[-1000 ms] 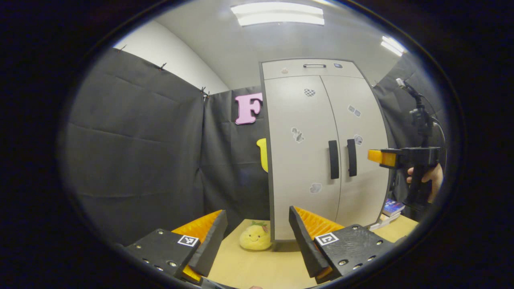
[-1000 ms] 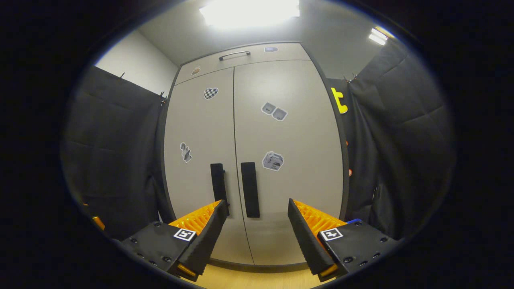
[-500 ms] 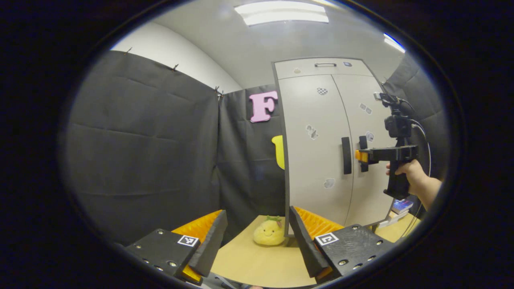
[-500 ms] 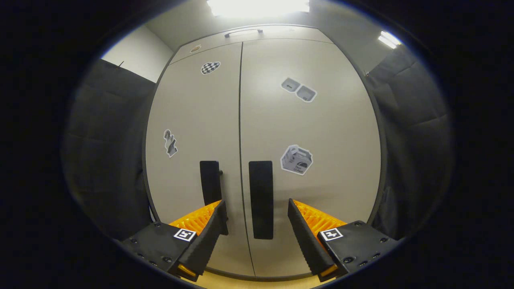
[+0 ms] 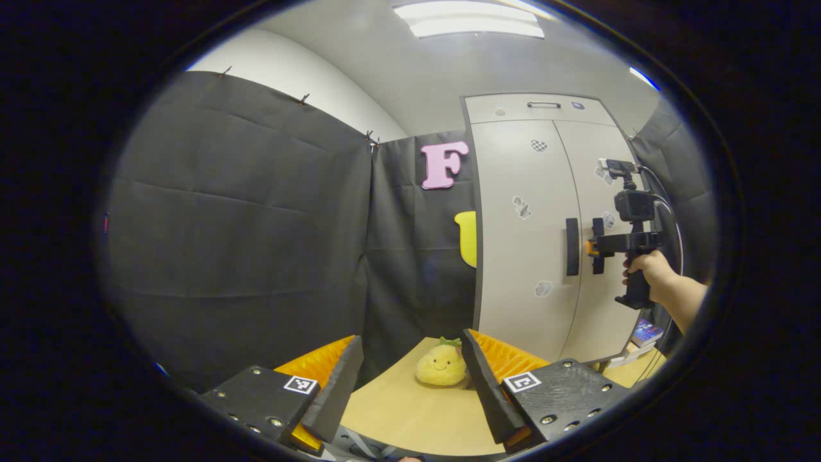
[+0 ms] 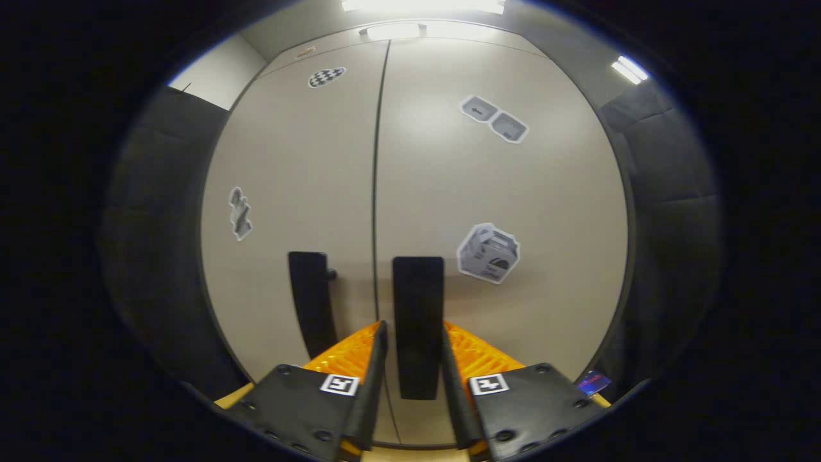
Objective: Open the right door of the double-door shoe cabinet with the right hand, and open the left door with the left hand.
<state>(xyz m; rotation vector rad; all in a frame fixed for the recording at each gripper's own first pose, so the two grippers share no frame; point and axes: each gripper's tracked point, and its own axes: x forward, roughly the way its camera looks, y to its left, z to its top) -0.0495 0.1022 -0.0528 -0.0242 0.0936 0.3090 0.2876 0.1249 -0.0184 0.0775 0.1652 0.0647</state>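
The beige double-door shoe cabinet (image 5: 526, 301) stands on the table, both doors closed. In the right gripper view the right door's black handle (image 6: 418, 301) sits between the fingers of my right gripper (image 6: 414, 346), which press on its two sides. The left door's handle (image 6: 311, 301) is just to its left. In the left gripper view my left gripper (image 5: 410, 378) is open and holds nothing, well short of the cabinet and off to its left. That view also has the right gripper (image 5: 591, 248) at the handles, held by a hand (image 5: 651, 269).
A yellow plush toy (image 5: 440, 367) lies on the wooden tabletop (image 5: 410, 417) at the cabinet's left front corner. Books (image 5: 644, 333) lie at the cabinet's right. Black cloth walls close in on both sides. A drawer front with a handle (image 5: 543, 104) tops the cabinet.
The right gripper moved in to the cabinet and its fingers closed around the right door's handle. The left gripper view swung left, so the cabinet sits farther right in it.
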